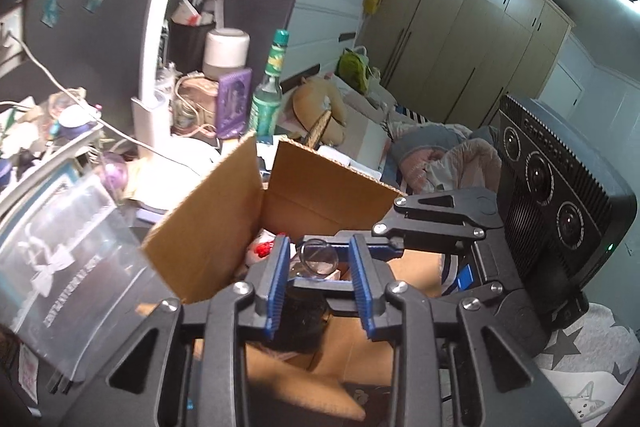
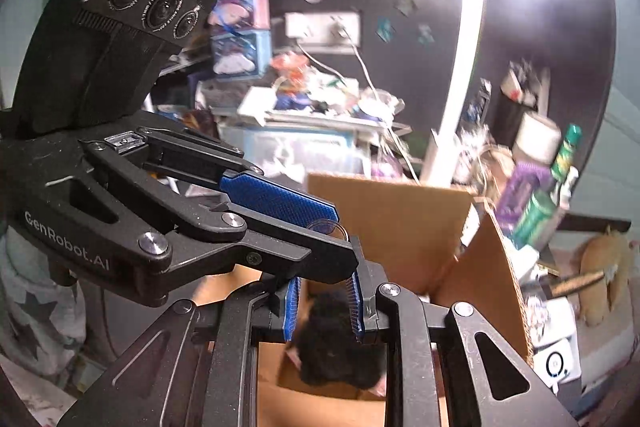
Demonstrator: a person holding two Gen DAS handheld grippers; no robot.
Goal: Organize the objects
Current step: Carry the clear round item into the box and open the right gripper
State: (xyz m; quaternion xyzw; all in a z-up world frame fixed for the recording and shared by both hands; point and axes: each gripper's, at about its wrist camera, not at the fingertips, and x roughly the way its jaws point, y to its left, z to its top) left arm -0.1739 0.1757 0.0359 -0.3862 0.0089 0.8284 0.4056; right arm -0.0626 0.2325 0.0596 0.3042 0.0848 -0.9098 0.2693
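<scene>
Black fluffy toy (image 2: 340, 343) (blurred), right tongs (image 2: 326, 303) clamped

A cluttered desk (image 1: 188, 151) carries a green bottle (image 1: 267, 99), a purple case (image 1: 234, 103) and white cables (image 1: 120, 133).

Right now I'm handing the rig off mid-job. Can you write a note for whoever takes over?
Left gripper: shut on a clear round-rimmed container, above the open cardboard box.
Right gripper: shut on a black fluffy item right by that container; I cannot tell whether the two are one object.
Done: a few items already lie in the box.
Left: probably lower and release both into the box. The desk behind is cluttered, green bottle included.
</scene>
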